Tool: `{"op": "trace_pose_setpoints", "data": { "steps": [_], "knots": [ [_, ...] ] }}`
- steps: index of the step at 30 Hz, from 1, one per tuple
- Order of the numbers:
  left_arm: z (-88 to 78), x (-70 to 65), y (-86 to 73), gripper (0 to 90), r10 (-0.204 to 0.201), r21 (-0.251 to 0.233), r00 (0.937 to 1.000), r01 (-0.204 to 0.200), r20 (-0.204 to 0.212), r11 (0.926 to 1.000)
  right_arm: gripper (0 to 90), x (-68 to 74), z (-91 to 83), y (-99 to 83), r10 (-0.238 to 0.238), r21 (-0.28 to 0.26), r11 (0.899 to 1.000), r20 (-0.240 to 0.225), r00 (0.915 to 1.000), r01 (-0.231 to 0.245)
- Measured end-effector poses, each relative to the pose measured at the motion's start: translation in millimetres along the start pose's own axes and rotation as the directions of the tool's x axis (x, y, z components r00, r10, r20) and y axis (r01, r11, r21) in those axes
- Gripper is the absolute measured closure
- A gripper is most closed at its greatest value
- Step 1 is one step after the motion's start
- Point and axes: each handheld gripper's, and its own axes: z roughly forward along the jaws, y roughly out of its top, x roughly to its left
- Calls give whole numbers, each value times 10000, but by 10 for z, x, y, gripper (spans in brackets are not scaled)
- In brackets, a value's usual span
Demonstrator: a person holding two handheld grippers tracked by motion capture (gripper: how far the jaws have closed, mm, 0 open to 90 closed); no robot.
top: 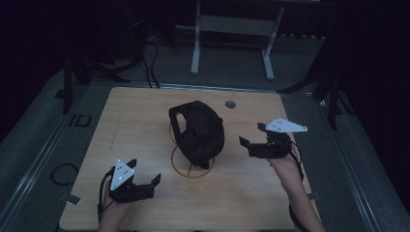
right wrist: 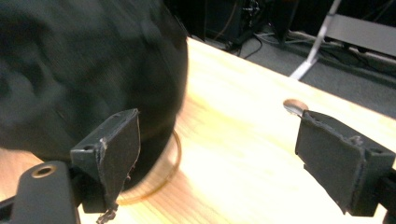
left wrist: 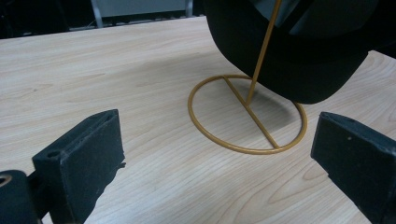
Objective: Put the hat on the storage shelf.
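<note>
A black cap (top: pixel 197 133) is seen hung on a gold wire stand (top: pixel 193 167) at the centre of the high view, right in the middle of the wooden table (top: pixel 145 121). In the left gripper view the stand's ring base (left wrist: pixel 247 114) is laid flat on the wood at centre right, with its thin rod slanting up into the cap (left wrist: pixel 289 51) at the top right.

The left gripper (top: pixel 140 186) is held at the lower left of the high view, well apart from the cap, jaws spread wide with nothing gripped. The right gripper (top: pixel 249 145) is seen at centre right, just beside the cap, jaws also spread wide and empty. In the right gripper view, which is blurred, the cap (right wrist: pixel 84 70) is seen at upper left, behind the left jaw.
</note>
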Motion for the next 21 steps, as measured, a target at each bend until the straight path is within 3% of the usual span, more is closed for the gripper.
{"op": "trace_pose_setpoints", "data": {
  "steps": [11, 21],
  "knots": [
    [2, 40, -26, 29, 8, 78, 9999, -7, -132, 10000, 138, -220, -21, -462, 632, -172, 9979, 572, 9964, -623],
    [21, 82, -64, 29, -41, 167, 9996, 45, -286, 9999, 138, -407, -57, -880, 1243, 154, 9918, 1075, 9864, -1266]
  ]
}}
